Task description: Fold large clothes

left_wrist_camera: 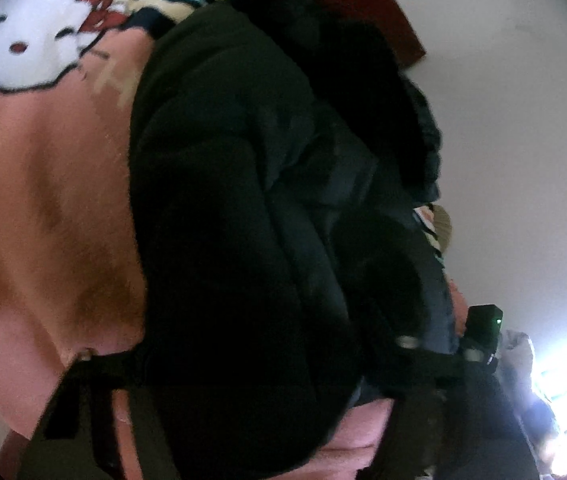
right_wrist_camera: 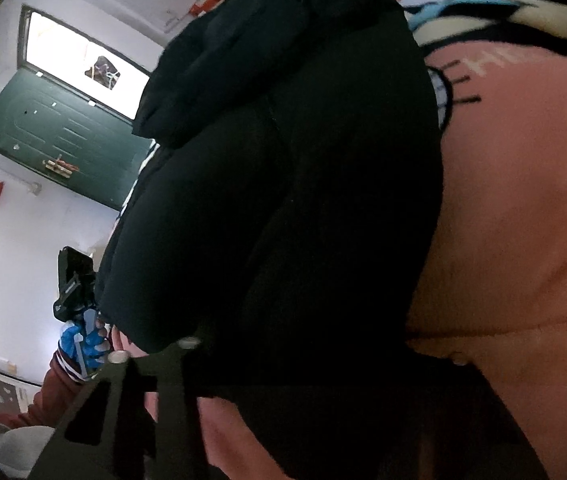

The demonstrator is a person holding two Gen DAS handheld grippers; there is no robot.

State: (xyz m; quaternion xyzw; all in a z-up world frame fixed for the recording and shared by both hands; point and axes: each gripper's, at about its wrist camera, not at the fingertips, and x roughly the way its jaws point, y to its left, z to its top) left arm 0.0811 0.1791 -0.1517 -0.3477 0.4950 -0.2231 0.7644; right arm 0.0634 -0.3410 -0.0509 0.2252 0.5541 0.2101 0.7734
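I see a black padded jacket point(left_wrist_camera: 243, 200) lying bunched on the pink blanket point(left_wrist_camera: 43, 184) that covers the bed. I judge it soft, bulky, fairly light and slick-shelled, so I would pinch a thick hem fold, not a flat panel. My left tool point(left_wrist_camera: 239, 364) and right tool point(right_wrist_camera: 295, 364) both have jacket between the jaws; whether they clamp it I cannot tell. No containers show.

Daylight is pouring through the window point(right_wrist_camera: 79, 68) and blowing it out white, and another glare patch point(left_wrist_camera: 563, 380) is flaring at the right. The black jacket point(left_wrist_camera: 251, 200) is swallowing detail in shadow. Fisheye edges are bending and darkening; the pink blanket point(left_wrist_camera: 43, 184) is smearing soft.
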